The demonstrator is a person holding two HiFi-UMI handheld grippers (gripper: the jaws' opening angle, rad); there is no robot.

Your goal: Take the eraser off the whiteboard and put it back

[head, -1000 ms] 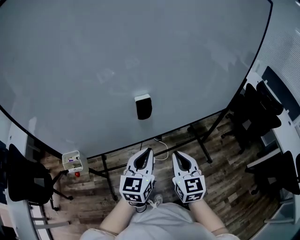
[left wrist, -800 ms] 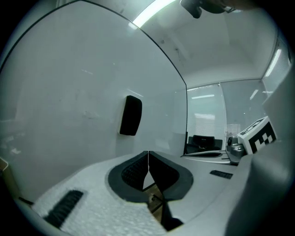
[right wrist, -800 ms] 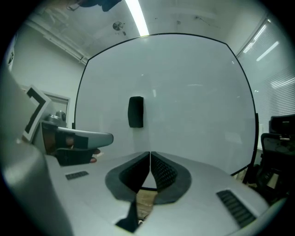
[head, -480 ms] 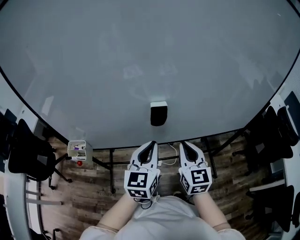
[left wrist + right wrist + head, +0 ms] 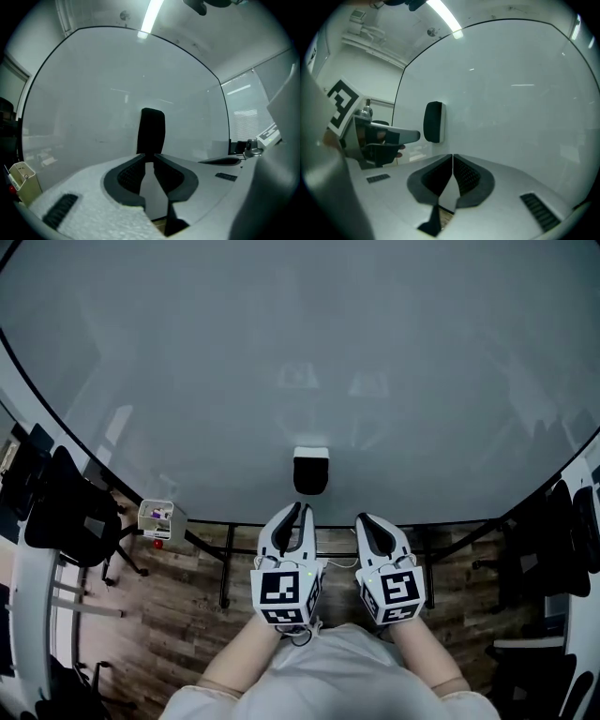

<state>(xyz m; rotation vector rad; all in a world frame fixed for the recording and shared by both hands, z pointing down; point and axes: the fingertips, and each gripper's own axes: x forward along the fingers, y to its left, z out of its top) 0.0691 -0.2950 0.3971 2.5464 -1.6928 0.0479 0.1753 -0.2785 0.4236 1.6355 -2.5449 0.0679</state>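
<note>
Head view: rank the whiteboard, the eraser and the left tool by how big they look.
1. whiteboard, fills most of the view.
2. left tool, but it is nearest the camera, so its true size is unsure.
3. eraser, stuck low on the whiteboard.

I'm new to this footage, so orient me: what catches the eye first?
A huge pale whiteboard fills the head view, with a lone black eraser stuck near its lower edge. Just below it, the left claw and right claw point toward the board, both shut and empty.
</note>
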